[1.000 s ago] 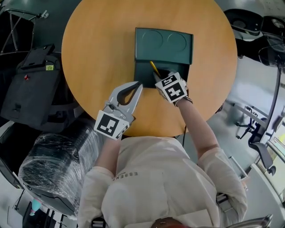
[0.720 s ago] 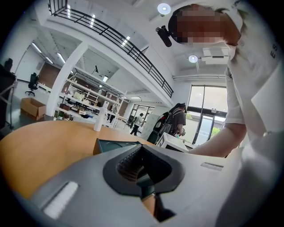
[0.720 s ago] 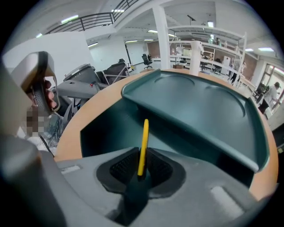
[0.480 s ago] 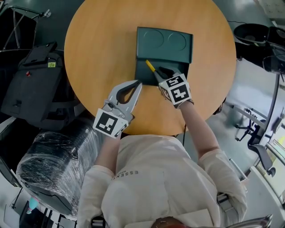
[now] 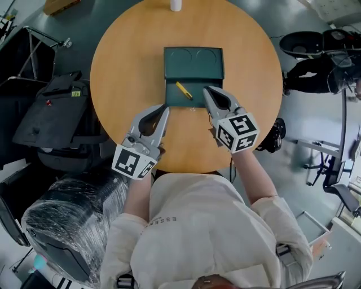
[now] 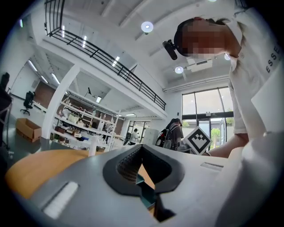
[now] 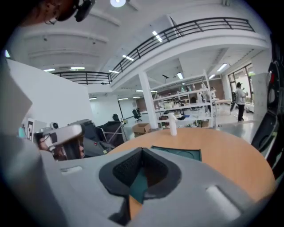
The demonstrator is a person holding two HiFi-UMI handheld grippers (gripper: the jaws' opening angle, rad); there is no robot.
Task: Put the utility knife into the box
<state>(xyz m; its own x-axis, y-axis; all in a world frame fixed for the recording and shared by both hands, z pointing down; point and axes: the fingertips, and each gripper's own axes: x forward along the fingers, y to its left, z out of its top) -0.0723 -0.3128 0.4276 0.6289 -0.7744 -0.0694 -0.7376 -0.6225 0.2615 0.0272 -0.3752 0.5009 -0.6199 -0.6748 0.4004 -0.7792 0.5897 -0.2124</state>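
The dark green box [image 5: 211, 93] stands open mid-table, its lid [image 5: 193, 59] folded back on the far side. The yellow utility knife [image 5: 183, 90] lies slanted inside the box's tray, free of both grippers. My right gripper [image 5: 206, 90] is shut and empty, with its tips over the tray's near right part, right of the knife. My left gripper [image 5: 165, 108] is shut and empty at the tray's near left corner. The left gripper view shows the jaws [image 6: 142, 147] met, with a bit of green box [image 6: 145, 189] behind. The right gripper [image 7: 143, 150] points toward the lid [image 7: 179, 154].
A white bottle [image 5: 176, 4] stands at the round wooden table's [image 5: 124, 68] far edge, also in the right gripper view as the bottle [image 7: 173, 124]. Black bags [image 5: 51, 113] and a plastic-wrapped chair [image 5: 62, 220] crowd the floor at left. More chairs are at right.
The right gripper let go of the knife, which now lies in the box, and drew back toward me. The head view tilted. The left gripper stayed beside the box.
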